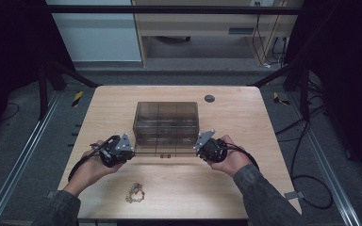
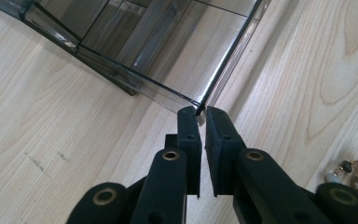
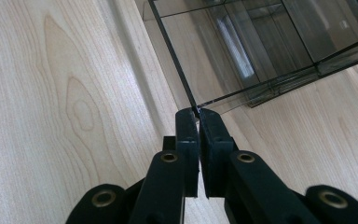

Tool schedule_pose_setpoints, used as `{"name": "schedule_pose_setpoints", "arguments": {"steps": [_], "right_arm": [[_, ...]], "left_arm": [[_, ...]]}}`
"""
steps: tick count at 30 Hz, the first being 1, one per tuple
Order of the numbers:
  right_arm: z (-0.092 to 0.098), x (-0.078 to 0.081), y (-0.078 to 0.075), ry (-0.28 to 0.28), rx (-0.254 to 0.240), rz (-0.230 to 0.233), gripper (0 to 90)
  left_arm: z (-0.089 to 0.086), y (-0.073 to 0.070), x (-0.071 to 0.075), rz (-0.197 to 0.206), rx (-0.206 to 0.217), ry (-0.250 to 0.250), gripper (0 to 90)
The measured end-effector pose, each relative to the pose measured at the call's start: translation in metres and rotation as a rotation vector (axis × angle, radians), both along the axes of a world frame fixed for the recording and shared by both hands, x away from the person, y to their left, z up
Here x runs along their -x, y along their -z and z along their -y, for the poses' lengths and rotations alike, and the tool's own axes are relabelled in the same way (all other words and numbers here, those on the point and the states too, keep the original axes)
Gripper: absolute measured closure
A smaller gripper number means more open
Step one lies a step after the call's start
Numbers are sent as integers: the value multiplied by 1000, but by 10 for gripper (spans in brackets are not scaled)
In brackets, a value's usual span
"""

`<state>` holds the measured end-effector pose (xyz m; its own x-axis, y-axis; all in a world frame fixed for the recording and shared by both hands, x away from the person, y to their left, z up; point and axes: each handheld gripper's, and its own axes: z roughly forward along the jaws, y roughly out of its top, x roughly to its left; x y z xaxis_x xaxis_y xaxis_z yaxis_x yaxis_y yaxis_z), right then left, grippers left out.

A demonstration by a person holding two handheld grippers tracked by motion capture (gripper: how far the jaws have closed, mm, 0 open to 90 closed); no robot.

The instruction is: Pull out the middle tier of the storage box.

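The left gripper (image 2: 198, 112) is pinched nearly closed on one front corner of the lid (image 2: 177, 56), a thin smoky-clear panel; the right gripper (image 3: 193, 112) is clamped the same way on the other front corner. In the high view the two grippers sit at 9 and 3 o'clock of the lid's front edge, with the box (image 1: 166, 121) just beyond at 12, near the middle of the table (image 1: 245, 188). The lid looks swung forward and down toward the person, so the box seems already opened. A bracelet (image 1: 135, 193) lies on the table at 6 o'clock, well apart from the box; putting it in and closing the lid likely remain.
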<state>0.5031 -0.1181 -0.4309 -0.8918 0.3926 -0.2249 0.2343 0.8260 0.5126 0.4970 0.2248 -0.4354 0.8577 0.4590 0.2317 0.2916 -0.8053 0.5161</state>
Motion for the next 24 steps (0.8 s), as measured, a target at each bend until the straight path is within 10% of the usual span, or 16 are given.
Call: {"name": "schedule_pose_setpoints", "arguments": {"steps": [24], "right_arm": [[2, 8, 1, -4, -11, -11, 875]], "left_arm": [[-3, 1, 10, 0, 9, 24, 846]]}}
